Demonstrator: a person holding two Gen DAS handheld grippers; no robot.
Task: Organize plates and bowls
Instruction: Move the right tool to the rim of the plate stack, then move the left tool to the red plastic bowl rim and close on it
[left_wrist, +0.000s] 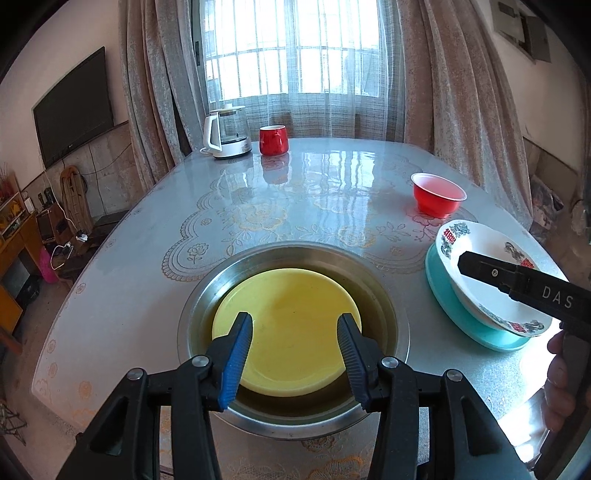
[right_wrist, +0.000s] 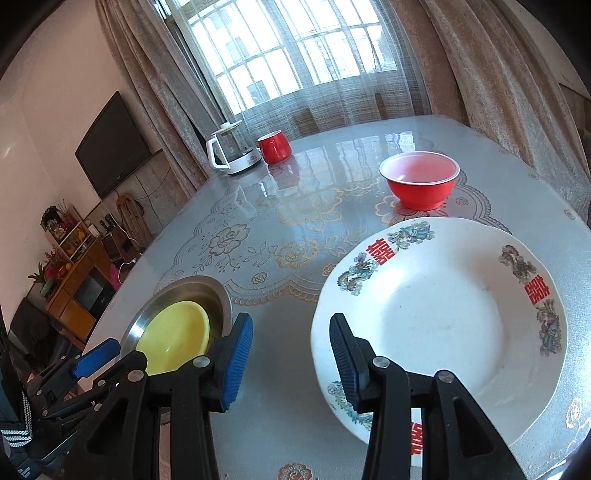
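Note:
A yellow plate (left_wrist: 288, 332) lies inside a steel basin (left_wrist: 295, 254) near the table's front edge. My left gripper (left_wrist: 294, 321) hovers over the plate, open, with nothing between its blue pads. To the right, a white patterned plate (right_wrist: 443, 317) sits slightly tilted on a teal plate (left_wrist: 458, 317). My right gripper (right_wrist: 291, 332) is open at the white plate's left rim. Its right finger overlaps the rim and its left finger stands apart over bare table. A red bowl (right_wrist: 421, 181) stands behind the white plate. The teal plate is hidden in the right wrist view.
A white kettle (left_wrist: 227, 133) and a red mug (left_wrist: 273, 139) stand at the table's far side by the curtained window. The glossy table (left_wrist: 314, 192) drops off at its rounded left edge to floor and cabinets. A hand (left_wrist: 561, 362) grips the right tool.

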